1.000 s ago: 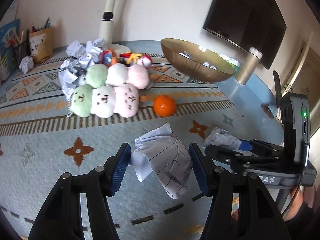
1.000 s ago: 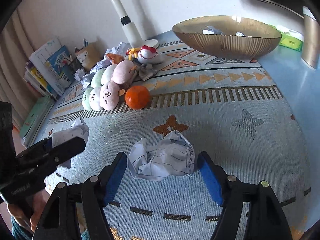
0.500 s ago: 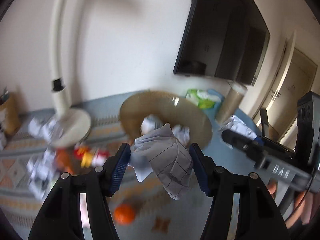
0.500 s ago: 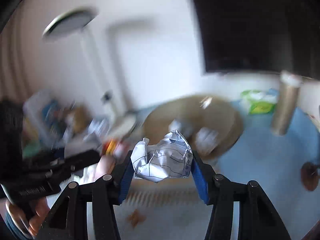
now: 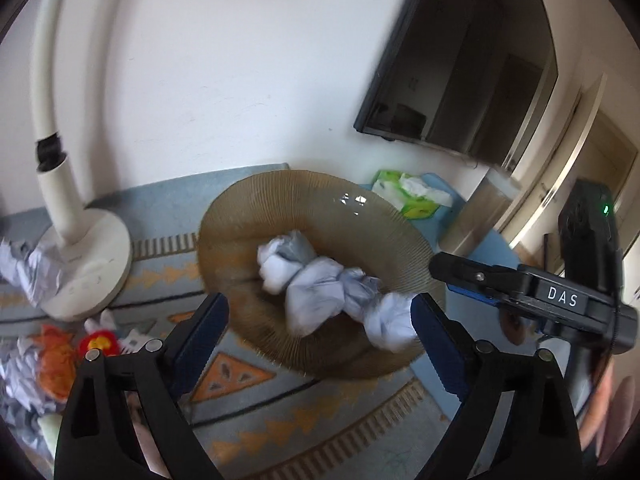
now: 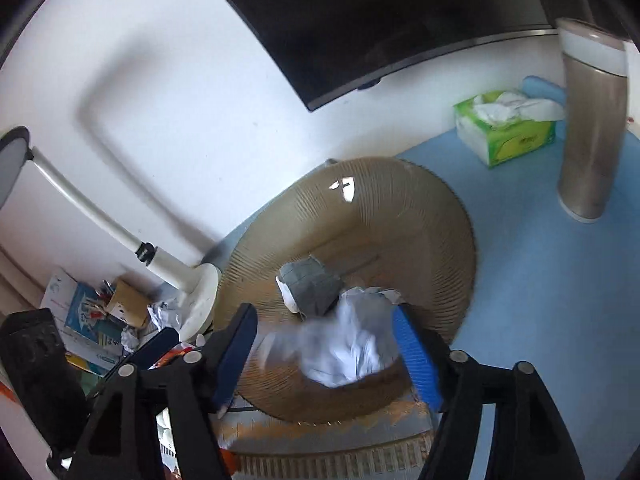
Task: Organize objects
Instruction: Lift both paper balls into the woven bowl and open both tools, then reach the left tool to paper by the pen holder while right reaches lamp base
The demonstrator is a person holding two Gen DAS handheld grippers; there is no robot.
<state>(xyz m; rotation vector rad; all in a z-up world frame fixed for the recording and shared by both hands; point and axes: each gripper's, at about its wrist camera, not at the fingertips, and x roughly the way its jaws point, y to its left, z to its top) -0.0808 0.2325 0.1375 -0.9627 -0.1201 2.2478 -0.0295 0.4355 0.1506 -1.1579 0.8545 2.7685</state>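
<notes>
Above the ribbed bowl [image 5: 248,216], left gripper [image 5: 320,320] and right gripper [image 6: 324,350] fingers are opening, gripping nothing; crumpled paper balls [image 5: 320,284] lie inside.

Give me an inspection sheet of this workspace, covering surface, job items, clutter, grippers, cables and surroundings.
Surface: patterned mat on a blue table.
Job's things: crumpled paper balls lying in the ribbed bowl.
Clutter: more crumpled paper, toys, tissue box, books.
Grippers: left hand-held gripper opening, nothing between the pads; right hand-held gripper opening over blurred paper.
Cables: nothing seen.
Surroundings: white wall, dark screen, lamp base, tall cylinder.
</notes>
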